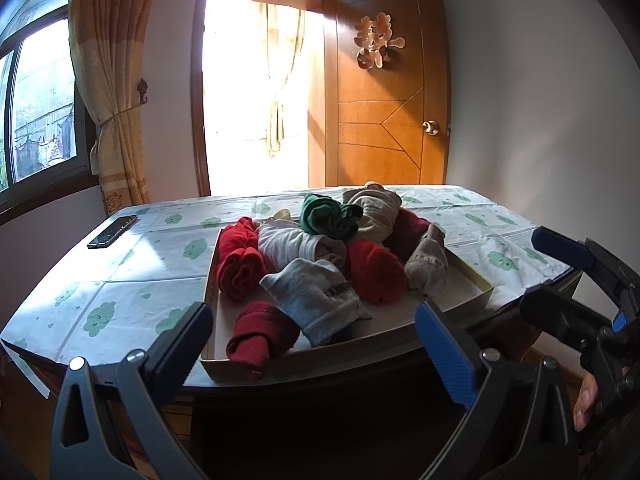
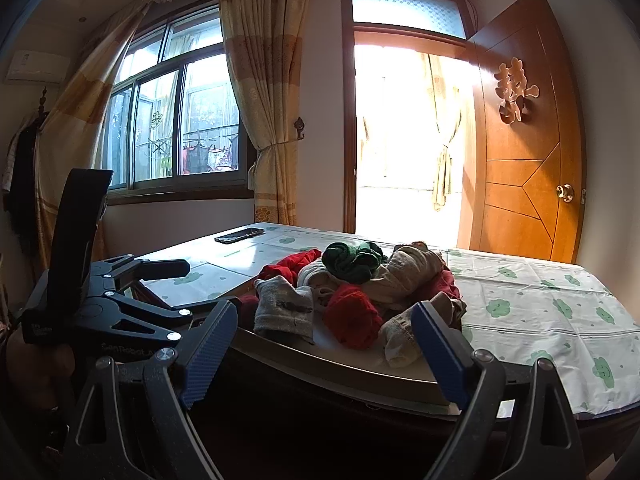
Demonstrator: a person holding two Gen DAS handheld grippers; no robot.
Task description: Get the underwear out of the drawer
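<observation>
Underwear point(image 1: 316, 280) with dark red roll point(image 1: 260, 338) only in left view.

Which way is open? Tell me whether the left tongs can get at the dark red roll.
Probably yes. The left tongs stand open with nothing between them, and the dark red roll lies uncovered at the near edge of the tray, just ahead. The grey piece lies beside it, not on it.

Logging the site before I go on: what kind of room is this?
Probably a room in a home: a patterned-cloth-covered table, tied yellow curtains beside a window, an orange-brown wooden door open to daylight.
</observation>
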